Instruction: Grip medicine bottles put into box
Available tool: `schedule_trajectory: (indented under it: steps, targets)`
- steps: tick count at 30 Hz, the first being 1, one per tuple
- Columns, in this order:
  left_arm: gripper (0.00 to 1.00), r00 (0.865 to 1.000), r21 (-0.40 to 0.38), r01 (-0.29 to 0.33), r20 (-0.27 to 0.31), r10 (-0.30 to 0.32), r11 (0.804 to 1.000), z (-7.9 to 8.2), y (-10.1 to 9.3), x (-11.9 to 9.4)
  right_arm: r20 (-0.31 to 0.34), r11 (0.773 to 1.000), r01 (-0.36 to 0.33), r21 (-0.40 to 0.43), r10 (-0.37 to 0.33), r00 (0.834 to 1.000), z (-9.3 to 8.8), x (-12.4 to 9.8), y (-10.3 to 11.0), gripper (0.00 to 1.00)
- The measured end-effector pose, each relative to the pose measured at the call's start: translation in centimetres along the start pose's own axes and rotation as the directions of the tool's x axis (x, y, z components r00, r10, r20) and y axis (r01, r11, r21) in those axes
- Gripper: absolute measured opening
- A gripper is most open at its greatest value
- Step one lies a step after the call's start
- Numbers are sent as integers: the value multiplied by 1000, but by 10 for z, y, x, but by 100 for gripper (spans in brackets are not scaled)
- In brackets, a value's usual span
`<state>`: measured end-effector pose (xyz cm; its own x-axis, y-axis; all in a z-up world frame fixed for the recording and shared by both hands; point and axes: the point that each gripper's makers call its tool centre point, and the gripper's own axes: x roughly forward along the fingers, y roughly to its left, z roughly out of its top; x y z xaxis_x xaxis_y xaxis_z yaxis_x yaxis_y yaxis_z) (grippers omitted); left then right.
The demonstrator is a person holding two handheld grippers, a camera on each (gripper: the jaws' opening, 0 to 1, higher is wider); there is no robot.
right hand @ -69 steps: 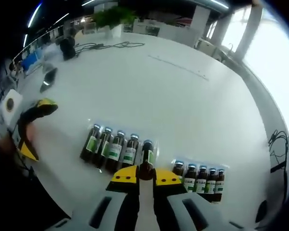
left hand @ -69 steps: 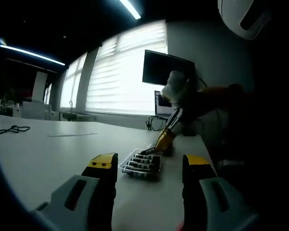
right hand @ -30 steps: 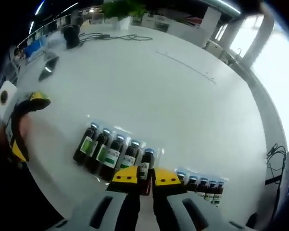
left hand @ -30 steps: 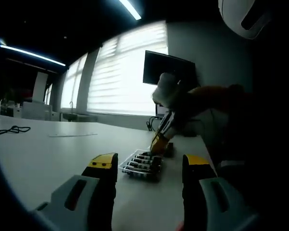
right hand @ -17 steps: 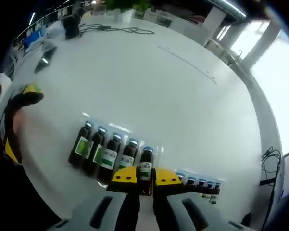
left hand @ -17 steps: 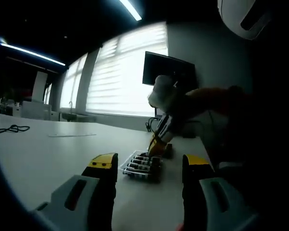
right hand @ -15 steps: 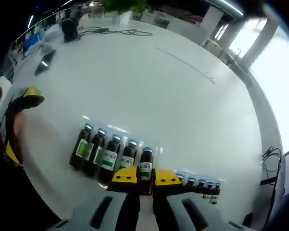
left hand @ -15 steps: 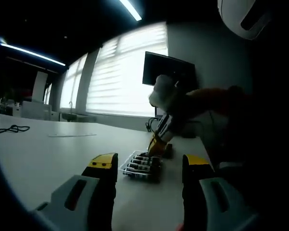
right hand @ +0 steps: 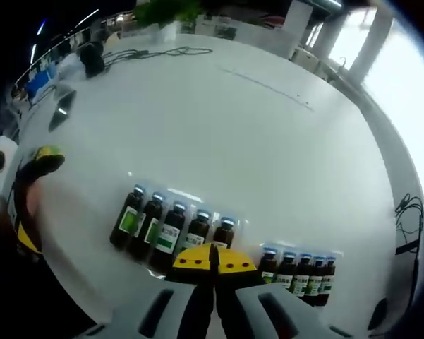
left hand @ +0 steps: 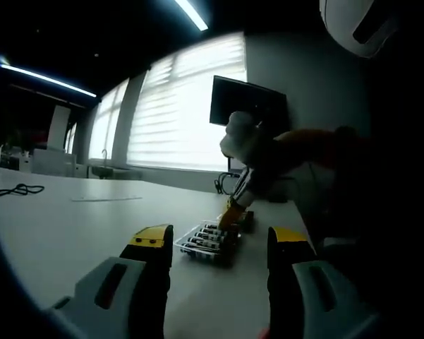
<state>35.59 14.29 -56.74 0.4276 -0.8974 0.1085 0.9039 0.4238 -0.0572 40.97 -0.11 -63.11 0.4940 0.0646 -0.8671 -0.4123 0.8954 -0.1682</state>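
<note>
Big white table [right hand: 268, 134] takes up most of the right gripper view, with a window with blinds [left hand: 176, 106] and a dark monitor [left hand: 247, 102] behind it in the left gripper view. The left gripper [left hand: 215, 244] sits low over the table with its yellow-tipped jaws spread wide, nothing between them. Straight ahead of it is the clear plastic box [left hand: 210, 242] of medicine bottles, and the right gripper [left hand: 233, 210] comes down onto the box's far end from a person's hand. In the right gripper view, that right gripper [right hand: 213, 260] has its jaws pressed together with no gap. Just past its tips is a row of five dark medicine bottles [right hand: 175, 229] with green labels in the box, and off to its right a second row of smaller bottles [right hand: 296, 272]. A black cable [right hand: 162, 53] lies at the far side.
</note>
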Motion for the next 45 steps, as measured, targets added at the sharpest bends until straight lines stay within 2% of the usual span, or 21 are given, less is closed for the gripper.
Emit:
schedule_trajectory:
  steps: [3, 7, 10, 19, 21, 25, 27, 28, 29, 30, 32, 33, 34, 35, 36, 37, 38, 39, 40, 42, 45]
  targets:
    - [46, 1000, -1, 2, 2, -2, 1000, 0, 0, 0, 4, 1000, 5, -5, -5, 1000, 0, -2, 2, 0]
    - [46, 1000, -2, 2, 1, -2, 1000, 0, 0, 0, 71, 999, 14, 36, -17, 997, 8, -11, -3, 0]
    - [46, 1000, -3, 2, 0, -2, 1000, 0, 0, 0, 84, 999, 19, 35, -22, 996, 8, -18, -5, 0]
    - [46, 1000, 3, -7, -8, 7, 1000, -2, 1, 0, 79, 999, 3, 32, -5, 997, -13, -7, -7, 0]
    - [46, 1000, 7, -12, -13, 12, 1000, -2, 1, 0, 114, 999, 0, 35, -4, 994, -13, -9, -7, 0]
    - [46, 999, 11, -26, -20, 27, 1000, -4, 4, 1, 270, 995, -23, 93, -3, 963, 2, -22, -17, 1]
    - [46, 999, 12, -32, -22, 32, 999, -4, 5, 1, 308, 995, -37, 91, 7, 951, 6, -25, -17, 10]
    - [46, 999, 14, -34, -23, 34, 999, -4, 5, 1, 333, 997, -46, 62, 23, 943, 10, -26, -15, 14]
    - [46, 999, 15, -34, -24, 34, 999, -5, 5, 1, 370, 995, -66, -77, 90, 925, 18, -27, -6, 22]
    - [46, 999, 16, -34, -25, 34, 999, -5, 5, 1, 382, 979, -94, -179, 157, 911, 23, -26, 2, 28]
    - [46, 999, 15, -33, -24, 34, 999, -4, 5, 0, 337, 907, -187, -377, 322, 885, 25, -27, 25, 38]
    - [46, 999, 13, -33, -22, 33, 999, -4, 5, 0, 314, 887, -230, -401, 369, 875, 27, -28, 28, 41]
    - [46, 999, 11, -33, -20, 33, 999, -4, 5, 0, 274, 849, -256, -462, 411, 870, 29, -29, 32, 43]
    - [46, 999, 9, -33, -19, 33, 999, -4, 5, 0, 242, 785, -266, -560, 462, 853, 32, -32, 37, 47]
    - [46, 999, 7, -33, -17, 33, 999, -3, 5, 0, 220, 735, -275, -619, 498, 839, 37, -34, 41, 50]
    - [46, 999, 7, -33, -15, 33, 999, -3, 5, 0, 178, 676, -309, -669, 549, 817, 37, -35, 47, 51]
    - [46, 999, 7, -34, -14, 34, 999, -3, 5, 0, 110, 609, -339, -717, 580, 807, 35, -33, 50, 52]
    - [46, 999, 8, -34, -14, 34, 999, -3, 5, 0, 50, 564, -346, -750, 570, 820, 32, -28, 50, 53]
    - [46, 999, 9, -35, -13, 35, 999, -2, 5, 0, 4, 510, -354, -784, 574, 819, 30, -25, 53, 55]
    - [46, 999, 10, -39, -11, 40, 999, -2, 6, -1, -62, 448, -382, -809, 581, 811, 28, -19, 61, 55]
    - [46, 999, 8, -46, -10, 46, 999, -2, 7, -1, -125, 403, -415, -816, 577, 807, 30, -8, 68, 57]
